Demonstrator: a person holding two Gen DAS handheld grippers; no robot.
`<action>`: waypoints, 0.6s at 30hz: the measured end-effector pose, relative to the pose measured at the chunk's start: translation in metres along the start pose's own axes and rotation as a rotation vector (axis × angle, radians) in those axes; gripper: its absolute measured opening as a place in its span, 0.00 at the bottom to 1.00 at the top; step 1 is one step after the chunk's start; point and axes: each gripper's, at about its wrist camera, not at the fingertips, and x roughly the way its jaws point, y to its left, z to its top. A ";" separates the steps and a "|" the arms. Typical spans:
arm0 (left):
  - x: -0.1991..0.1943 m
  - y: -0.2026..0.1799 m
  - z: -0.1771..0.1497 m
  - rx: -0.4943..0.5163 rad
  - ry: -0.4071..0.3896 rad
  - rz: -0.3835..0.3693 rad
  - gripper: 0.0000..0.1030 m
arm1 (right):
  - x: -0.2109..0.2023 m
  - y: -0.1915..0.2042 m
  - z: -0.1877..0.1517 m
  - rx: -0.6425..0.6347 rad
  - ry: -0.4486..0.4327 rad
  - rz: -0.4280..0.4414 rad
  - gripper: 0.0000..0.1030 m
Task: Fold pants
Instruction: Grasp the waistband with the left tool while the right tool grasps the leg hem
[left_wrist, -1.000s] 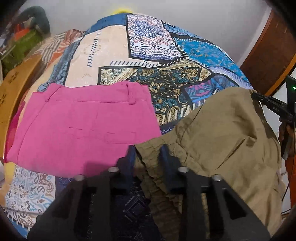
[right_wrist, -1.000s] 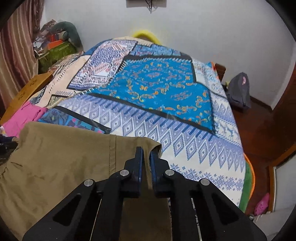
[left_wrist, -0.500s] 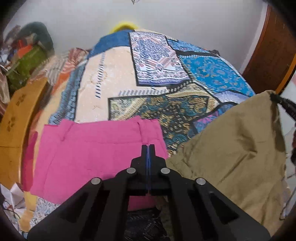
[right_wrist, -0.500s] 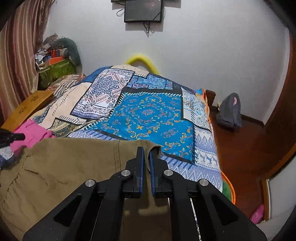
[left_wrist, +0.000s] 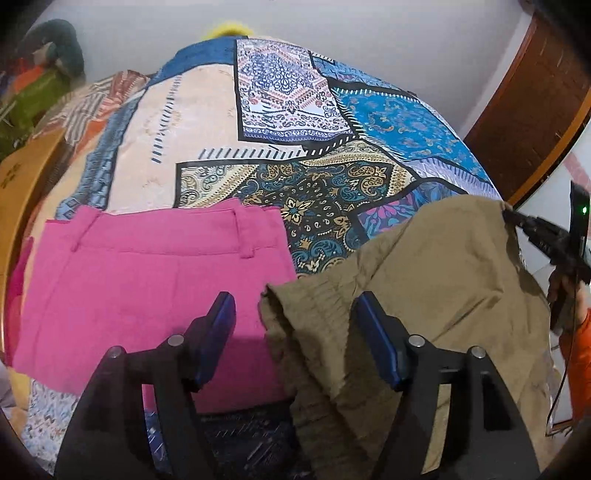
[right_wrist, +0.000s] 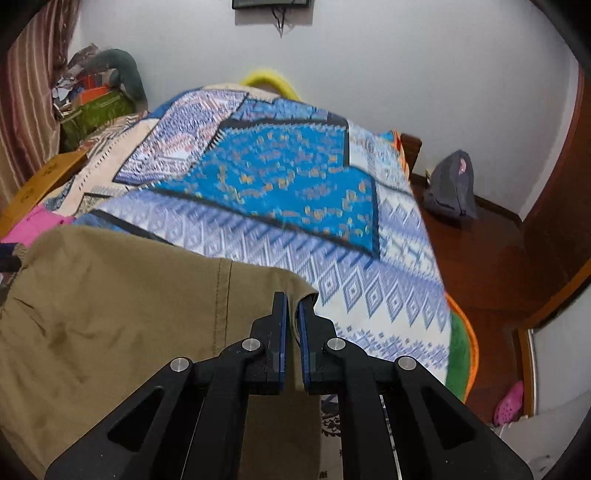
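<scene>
Right gripper (right_wrist: 291, 314) pinches khaki pants (right_wrist: 110, 306) corner to keep it taut; left gripper (left_wrist: 293, 314) has just spread its fingers w/ the gathered waistband lying loose between, prob. to regrip.

Even indoor light, fisheye-bent edges, right view motion-blurred

A home bedroom, apparently: a bed under a patchwork bedspread (right_wrist: 280, 192), a wall-mounted screen (right_wrist: 273, 3), a backpack (right_wrist: 450, 184) on the wooden floor (right_wrist: 491, 266).
</scene>
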 end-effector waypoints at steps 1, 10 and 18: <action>0.004 0.000 0.002 -0.006 0.007 -0.010 0.66 | 0.003 -0.001 -0.002 0.002 0.007 0.000 0.05; 0.030 0.000 0.002 -0.003 0.069 -0.068 0.67 | 0.006 -0.003 -0.007 0.004 0.006 0.009 0.05; 0.013 -0.019 0.001 0.089 0.024 0.012 0.31 | -0.007 -0.003 -0.004 0.018 -0.019 0.008 0.05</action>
